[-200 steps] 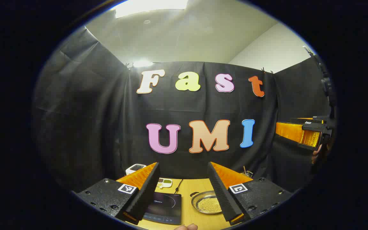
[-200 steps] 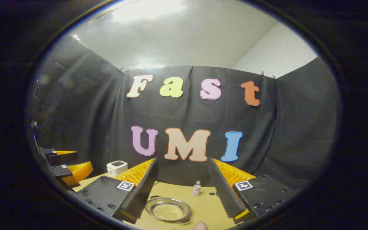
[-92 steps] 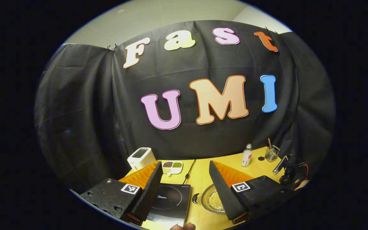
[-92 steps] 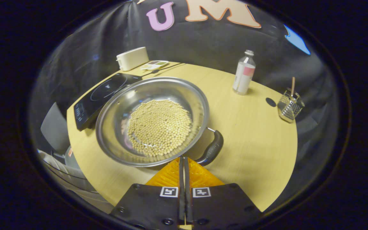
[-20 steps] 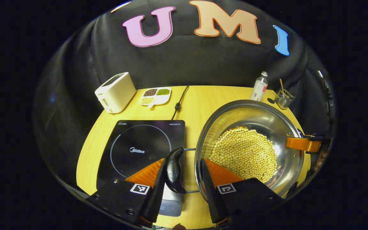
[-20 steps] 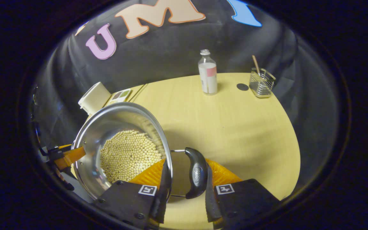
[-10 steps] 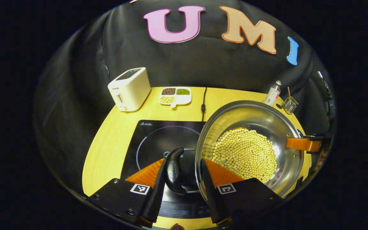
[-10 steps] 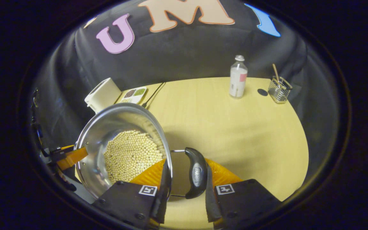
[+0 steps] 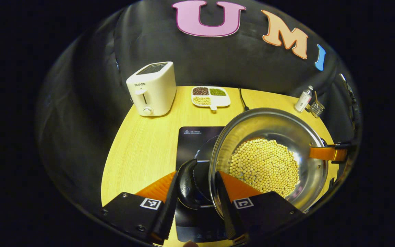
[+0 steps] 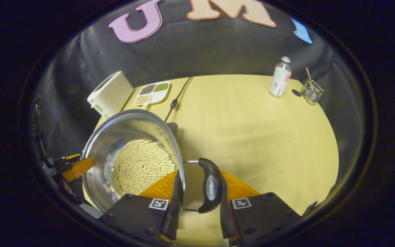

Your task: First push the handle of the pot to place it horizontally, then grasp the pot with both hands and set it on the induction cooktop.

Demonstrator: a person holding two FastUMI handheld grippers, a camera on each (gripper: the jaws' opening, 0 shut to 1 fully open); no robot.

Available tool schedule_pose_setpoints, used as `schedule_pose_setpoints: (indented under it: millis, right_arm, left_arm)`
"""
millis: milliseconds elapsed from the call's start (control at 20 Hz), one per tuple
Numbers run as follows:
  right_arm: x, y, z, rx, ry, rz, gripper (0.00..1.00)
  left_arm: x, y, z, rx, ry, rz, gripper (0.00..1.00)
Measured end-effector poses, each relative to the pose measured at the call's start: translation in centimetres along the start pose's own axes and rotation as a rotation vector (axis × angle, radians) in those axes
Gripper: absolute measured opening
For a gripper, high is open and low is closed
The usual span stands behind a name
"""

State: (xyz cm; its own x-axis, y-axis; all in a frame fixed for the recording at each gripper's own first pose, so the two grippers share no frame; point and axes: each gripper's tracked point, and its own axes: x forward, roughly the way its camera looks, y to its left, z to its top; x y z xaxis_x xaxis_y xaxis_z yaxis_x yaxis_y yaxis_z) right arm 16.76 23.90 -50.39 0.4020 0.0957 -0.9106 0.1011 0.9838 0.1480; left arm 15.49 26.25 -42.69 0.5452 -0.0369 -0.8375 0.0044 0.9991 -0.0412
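Observation:
A steel pot [image 9: 269, 137] holding yellow beans hangs over the right part of the black induction cooktop [image 9: 192, 139]. Its two black handles lie level, one on each side. My left gripper [image 9: 194, 197] is shut on the near handle [image 9: 185, 183], with one finger outside the handle and the other inside the pot's rim. In the right gripper view my right gripper [image 10: 199, 202] is shut the same way on the opposite handle [image 10: 210, 185] of the pot [image 10: 115, 137]. The right gripper [image 9: 327, 153] also shows at the pot's far rim. The pot hides most of the cooktop [image 10: 173, 127].
A white toaster [image 9: 152, 88] and a divided dish of beans [image 9: 210, 96] stand behind the cooktop, beside its cable [image 9: 242, 100]. A bottle [image 10: 279, 78] and a wire holder [image 10: 311, 91] sit at the far right. Bare wooden table [image 10: 252, 130] lies right of the pot.
Both grippers have carried the pot leftward, from the bare table beside the cooktop to over the cooktop. Both stay shut on the handles.

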Motion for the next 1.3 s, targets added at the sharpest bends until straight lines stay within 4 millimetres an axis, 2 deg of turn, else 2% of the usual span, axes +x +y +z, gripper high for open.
schedule_pose_setpoints:
  millis: [100, 150, 350, 450, 600, 650, 700, 800, 900, 950, 1100, 1250, 1300]
  right_arm:
    - [0.5, 1.0, -0.2, 0.004, 0.011, -0.005, 0.46]
    - [0.6, 1.3, -0.1, 0.009, 0.011, -0.008, 0.52]
    - [1.1, 3.1, -0.3, 0.035, 0.027, -0.011, 0.52]
    - [1.5, 4.4, -0.2, 0.035, 0.025, -0.007, 0.52]
    - [2.4, 6.2, -0.1, 0.034, 0.034, 0.004, 0.52]
    - [2.6, 6.5, -0.1, 0.036, 0.042, 0.011, 0.52]
    - [2.6, 6.6, 0.0, 0.042, 0.037, 0.013, 0.58]
    - [2.6, 6.6, 0.2, 0.039, 0.048, 0.028, 0.46]
    - [2.8, 6.5, 0.0, 0.042, 0.068, 0.042, 0.50]
    - [2.6, 6.3, 0.0, 0.042, 0.075, 0.036, 0.58]
    - [1.9, 5.5, 0.6, 0.027, 0.045, 0.027, 0.66]
    - [0.6, 4.9, 1.4, 0.035, 0.006, 0.039, 0.98]
    - [0.1, 4.7, 1.9, 0.045, -0.007, 0.047, 1.00]
  left_arm:
    - [0.3, 0.9, 0.3, 0.005, 0.000, -0.003, 0.62]
    - [0.8, 1.2, 0.7, 0.013, -0.014, -0.003, 0.62]
    - [1.6, 2.8, 1.5, 0.046, -0.025, 0.008, 0.61]
    - [1.3, 3.8, 1.9, 0.027, -0.035, 0.019, 0.61]
    - [1.8, 6.0, 2.2, 0.059, -0.064, 0.046, 0.62]
    - [2.0, 6.2, 2.5, 0.070, -0.075, 0.052, 0.62]
    - [2.2, 6.4, 2.4, 0.071, -0.070, 0.057, 0.63]
    - [1.9, 6.5, 2.2, 0.059, -0.064, 0.078, 0.65]
    - [2.0, 6.4, 2.0, 0.071, -0.049, 0.092, 0.69]
    - [1.9, 6.4, 2.2, 0.076, -0.053, 0.100, 0.72]
    - [1.1, 6.6, 3.6, 0.104, -0.103, 0.133, 0.74]
    - [-0.6, 6.7, 5.1, 0.137, -0.156, 0.171, 0.80]
    - [-1.1, 6.6, 5.4, 0.139, -0.173, 0.174, 0.80]
